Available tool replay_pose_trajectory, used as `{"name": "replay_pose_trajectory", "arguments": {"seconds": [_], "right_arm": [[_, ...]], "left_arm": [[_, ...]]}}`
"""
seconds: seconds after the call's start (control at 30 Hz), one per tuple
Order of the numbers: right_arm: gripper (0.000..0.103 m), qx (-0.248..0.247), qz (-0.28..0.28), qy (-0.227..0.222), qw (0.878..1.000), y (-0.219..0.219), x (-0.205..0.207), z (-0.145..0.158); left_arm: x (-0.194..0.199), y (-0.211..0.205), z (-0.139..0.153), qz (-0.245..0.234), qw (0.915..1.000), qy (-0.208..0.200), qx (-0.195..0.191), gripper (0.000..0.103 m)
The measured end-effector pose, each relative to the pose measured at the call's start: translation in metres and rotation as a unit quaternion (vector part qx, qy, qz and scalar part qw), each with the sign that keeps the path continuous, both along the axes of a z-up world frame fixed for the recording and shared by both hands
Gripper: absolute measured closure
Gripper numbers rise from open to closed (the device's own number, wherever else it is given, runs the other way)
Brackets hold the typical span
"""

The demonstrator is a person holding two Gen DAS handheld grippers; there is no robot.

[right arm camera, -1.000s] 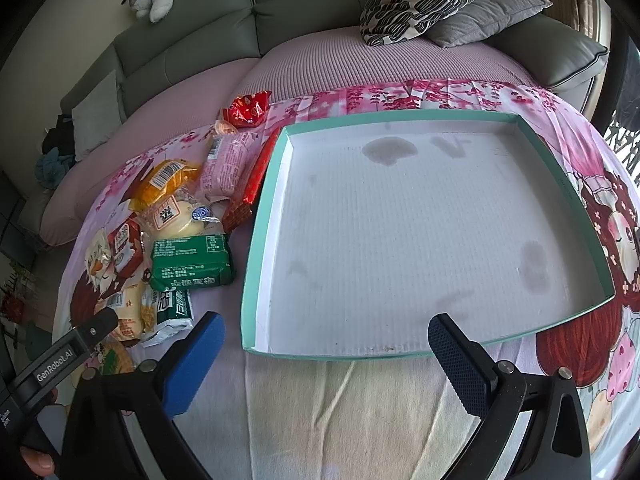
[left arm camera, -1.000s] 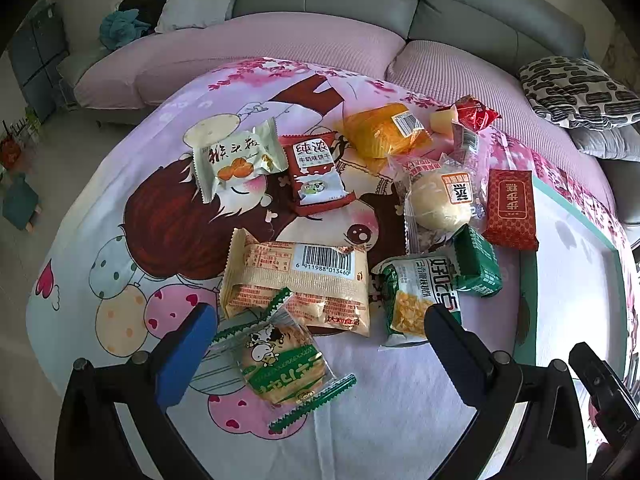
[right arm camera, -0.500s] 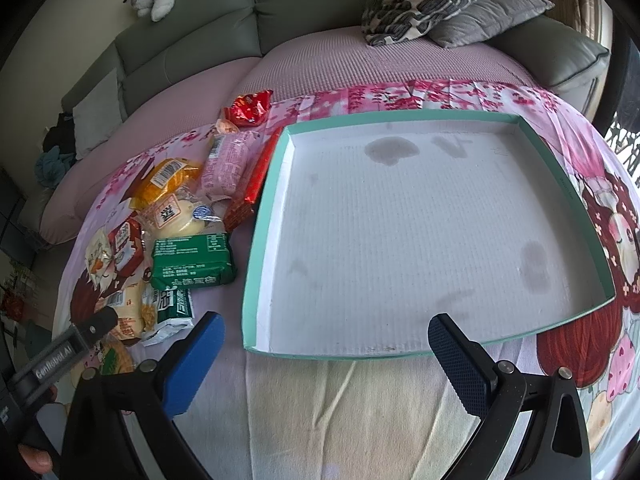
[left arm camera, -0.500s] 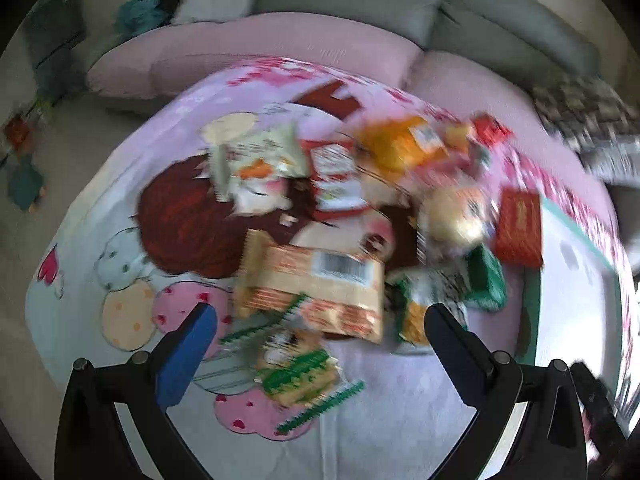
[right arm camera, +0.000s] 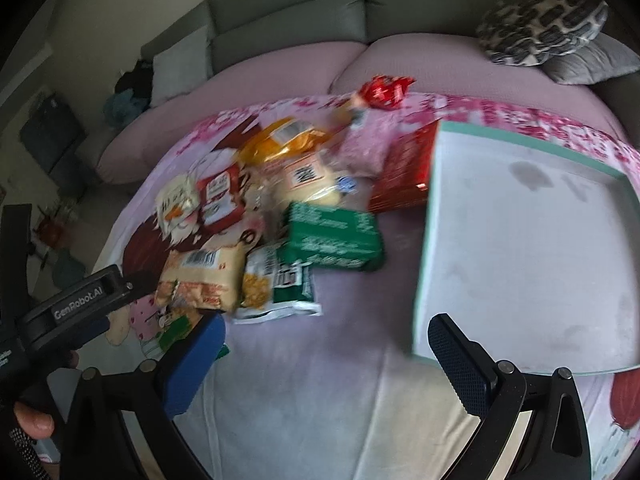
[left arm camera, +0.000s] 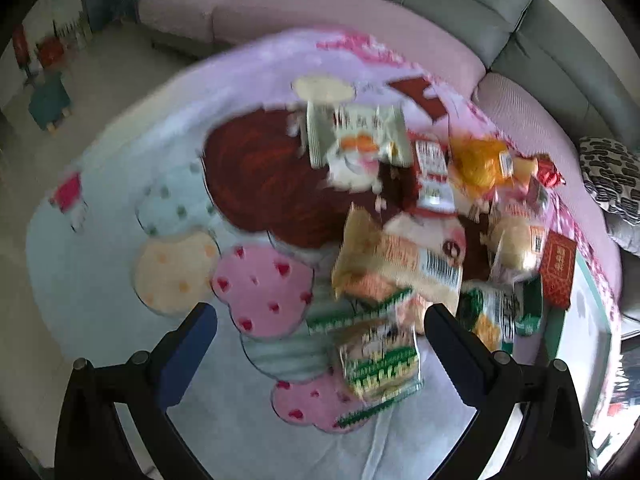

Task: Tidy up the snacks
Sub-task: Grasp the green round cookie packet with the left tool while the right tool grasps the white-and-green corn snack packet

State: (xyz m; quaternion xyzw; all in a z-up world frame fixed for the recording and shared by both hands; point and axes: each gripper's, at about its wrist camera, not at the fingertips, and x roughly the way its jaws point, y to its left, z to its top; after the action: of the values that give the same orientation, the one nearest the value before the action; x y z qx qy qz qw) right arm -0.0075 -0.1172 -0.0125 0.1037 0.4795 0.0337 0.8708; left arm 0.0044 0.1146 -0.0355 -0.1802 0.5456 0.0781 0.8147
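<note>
Nothing sorted yet: my shallow teal-rimmed white tray (right arm camera: 520, 240) sits empty, crinkly snack packets (right arm camera: 280, 216) heaped beside it on the cartoon-print cloth (left arm camera: 120, 264). Left hand-held gripper (left arm camera: 320, 316) and right hand-held gripper (right arm camera: 326, 330) both gape, holding nothing.

The tray (right arm camera: 430, 216) lies on the blanket (right arm camera: 320, 380), with the sofa (right arm camera: 288, 12) behind it. All the snack packets (right arm camera: 332, 240) lie in a cluster left of the tray; the nearest packet touches its left wall.
</note>
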Motion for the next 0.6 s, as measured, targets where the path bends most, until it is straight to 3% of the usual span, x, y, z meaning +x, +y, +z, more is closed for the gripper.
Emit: {"name": "replay_pose_trajectory", "arguments": {"seconds": [0.13, 0.23, 0.3, 0.37, 0.43, 0.53, 0.6], "right_arm": [[0.001, -0.005, -0.008, 0.017, 1.0, -0.002, -0.002, -0.009], [0.001, -0.004, -0.021, 0.014, 1.0, -0.008, -0.007, -0.009], [0.002, 0.0, -0.024, 0.012, 1.0, -0.01, -0.007, -0.009], [0.005, 0.003, -0.021, 0.009, 1.0, -0.009, -0.006, -0.007], [0.007, 0.003, -0.017, 0.002, 1.0, -0.007, -0.005, -0.005], [0.009, -0.002, -0.008, -0.012, 1.0, -0.001, -0.003, 0.001], [0.009, -0.003, 0.001, -0.019, 1.0, 0.003, -0.002, 0.004]], "left_arm": [[-0.005, 0.002, -0.016, -0.003, 0.9979, 0.028, -0.059, 0.0], [-0.009, -0.006, -0.02, -0.013, 0.9965, 0.038, -0.074, 0.001], [-0.011, -0.012, -0.02, -0.023, 0.9962, 0.039, -0.075, 0.007], [-0.012, -0.02, -0.022, -0.032, 0.9962, 0.041, -0.069, 0.023], [-0.012, -0.023, -0.022, -0.037, 0.9965, 0.039, -0.064, 0.027], [-0.013, -0.025, -0.019, -0.042, 0.9958, 0.029, -0.077, 0.044], [-0.012, -0.027, -0.018, -0.043, 0.9955, 0.028, -0.079, 0.047]]}}
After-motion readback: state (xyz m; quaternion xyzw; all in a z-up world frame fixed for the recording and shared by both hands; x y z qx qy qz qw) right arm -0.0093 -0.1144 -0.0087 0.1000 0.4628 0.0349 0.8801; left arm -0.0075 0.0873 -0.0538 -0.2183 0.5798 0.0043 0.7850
